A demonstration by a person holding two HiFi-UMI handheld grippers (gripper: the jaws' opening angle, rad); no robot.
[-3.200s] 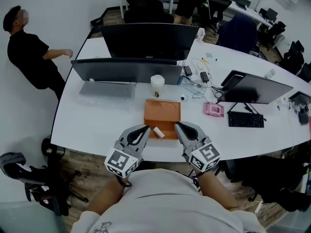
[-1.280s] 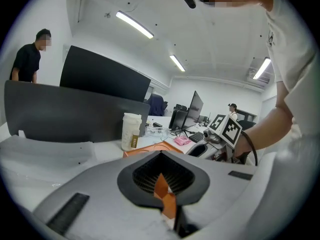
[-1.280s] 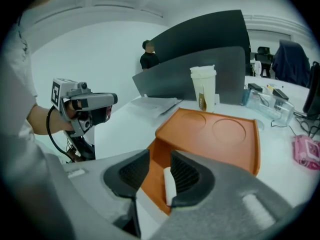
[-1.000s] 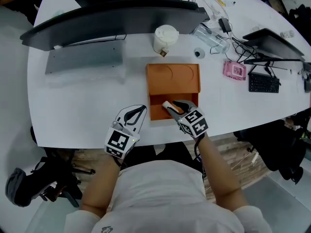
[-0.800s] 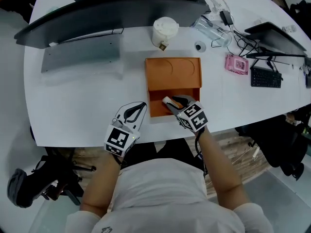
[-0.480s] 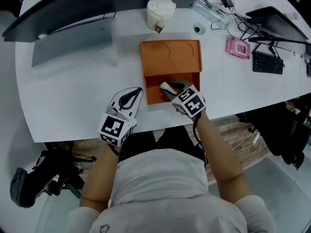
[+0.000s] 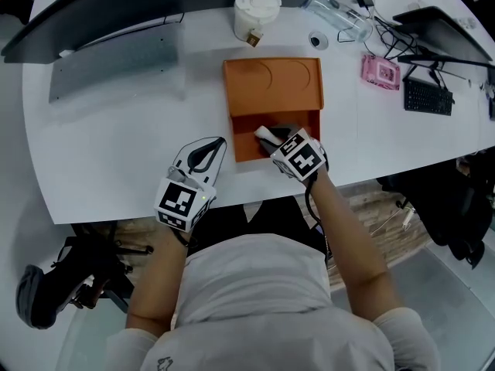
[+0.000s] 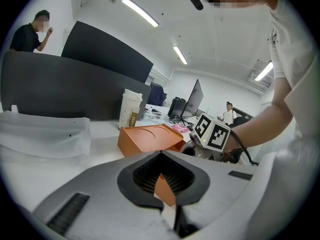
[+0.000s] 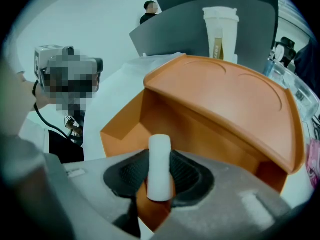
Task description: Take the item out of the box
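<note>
Reaching down into the open front part of the orange box [image 7: 272, 83], the right gripper [image 7: 268, 138] has the white roll [image 9: 159, 164] between its jaws. They have just been closing and now touch both its sides, apparently to lift it. The left gripper [image 7: 216, 142], closed and empty, rests beside the box.

The box [image 7: 272, 83] looks like smooth orange plastic, dull and not shiny. The white roll [image 9: 160, 159] looks soft and a bit fuzzy, like foam or rolled paper; it is hard to tell which. The desk [image 7: 116, 153] is white, smooth and hard, with a faint shine. The left claw [image 8: 161, 155] has a shell of dull grey plastic, a little grainy. Its pads [image 8: 142, 176] are black with tiny ribs, like rubber. Its marker cube [image 7: 183, 205] is flat black and white print with no shine. The far cup [image 7: 256, 10] is dull white. Right of it is a pack [image 7: 340, 22] of clear, shiny plastic. The monitor backs [image 8: 60, 89] are dark and dull. The person's shirt [image 7: 255, 300] is soft pale cloth.
</note>
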